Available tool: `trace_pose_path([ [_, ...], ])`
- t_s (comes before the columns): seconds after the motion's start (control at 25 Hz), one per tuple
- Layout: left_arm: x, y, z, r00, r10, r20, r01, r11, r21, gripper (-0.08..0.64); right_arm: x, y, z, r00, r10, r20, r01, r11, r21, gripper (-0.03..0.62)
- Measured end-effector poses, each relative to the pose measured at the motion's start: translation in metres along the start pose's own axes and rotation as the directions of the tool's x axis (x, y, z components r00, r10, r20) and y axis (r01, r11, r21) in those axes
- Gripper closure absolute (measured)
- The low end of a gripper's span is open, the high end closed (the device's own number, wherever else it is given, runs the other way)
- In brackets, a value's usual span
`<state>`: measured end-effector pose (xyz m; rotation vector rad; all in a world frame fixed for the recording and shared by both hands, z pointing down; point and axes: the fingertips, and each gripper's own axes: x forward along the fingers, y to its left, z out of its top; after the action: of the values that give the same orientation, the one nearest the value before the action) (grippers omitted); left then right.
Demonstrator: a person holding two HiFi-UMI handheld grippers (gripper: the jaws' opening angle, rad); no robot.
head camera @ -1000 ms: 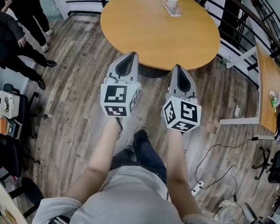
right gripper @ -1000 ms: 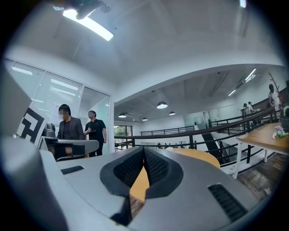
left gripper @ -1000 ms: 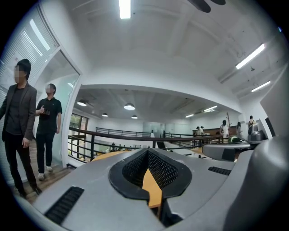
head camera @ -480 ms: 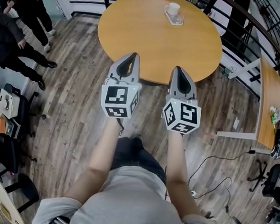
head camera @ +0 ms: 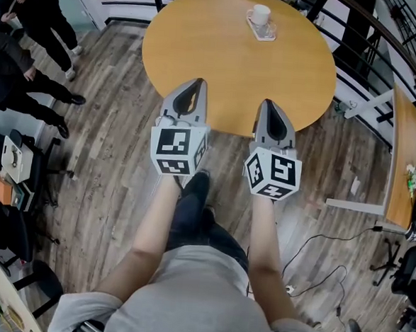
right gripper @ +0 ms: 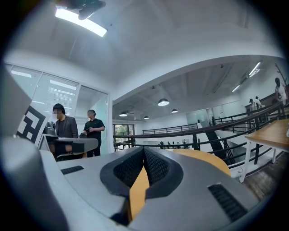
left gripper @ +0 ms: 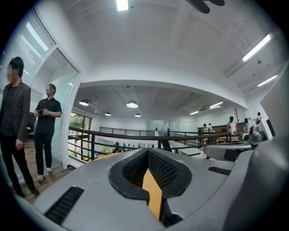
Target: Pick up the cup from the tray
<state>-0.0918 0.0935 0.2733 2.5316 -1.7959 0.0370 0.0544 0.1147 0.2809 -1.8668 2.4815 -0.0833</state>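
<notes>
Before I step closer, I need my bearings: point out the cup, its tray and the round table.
cup point(head camera: 260, 14), head view, on its white side wall.
tray point(head camera: 268, 35), head view, on its bare near corner.
round table point(head camera: 222, 63), head view, on the bare wooden top.

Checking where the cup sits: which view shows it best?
The head view: the cup stands on its tray near the far edge of the table. Neither gripper view shows the cup, only a sliver of table.

An open office mezzanine: round wooden tabletop point(head camera: 236, 71) at twelve o'clock, plank floor point(head camera: 109, 162), black railing point(left gripper: 113, 134), glass partitions point(right gripper: 63, 92).
</notes>
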Motion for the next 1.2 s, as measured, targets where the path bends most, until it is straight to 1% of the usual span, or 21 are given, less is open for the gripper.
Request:
trace_pose_path([
  [0.2,0.048,0.012,0.001,1.000,-0.030,0.001,0.030,1.000,-0.008,0.555,0.042,-0.017,0.000,0.999,-0.036,-0.005,0.036,0.999,0.004,0.586],
  [0.6,0.129,0.053,0.005,0.997,-0.071,-0.004,0.071,0.997,-0.013,0.554,0.125,-0.031,0.001,0.997,-0.076,-0.011,0.076,0.997,0.001,0.586],
  [0.84,0.160,0.068,0.005,0.996,-0.090,-0.006,0.090,0.996,-0.014,0.554,0.155,-0.036,0.000,0.995,-0.094,-0.020,0.094,0.996,-0.010,0.586],
  [1.04,0.174,0.072,0.003,0.995,-0.102,-0.009,0.102,0.995,-0.018,0.554,0.168,-0.043,0.000,0.994,-0.110,-0.021,0.110,0.994,-0.010,0.584],
  [1.2,0.186,0.077,0.000,0.995,-0.103,-0.013,0.102,0.994,-0.036,0.554,0.177,-0.047,-0.002,0.993,-0.115,-0.029,0.114,0.993,-0.015,0.584],
])
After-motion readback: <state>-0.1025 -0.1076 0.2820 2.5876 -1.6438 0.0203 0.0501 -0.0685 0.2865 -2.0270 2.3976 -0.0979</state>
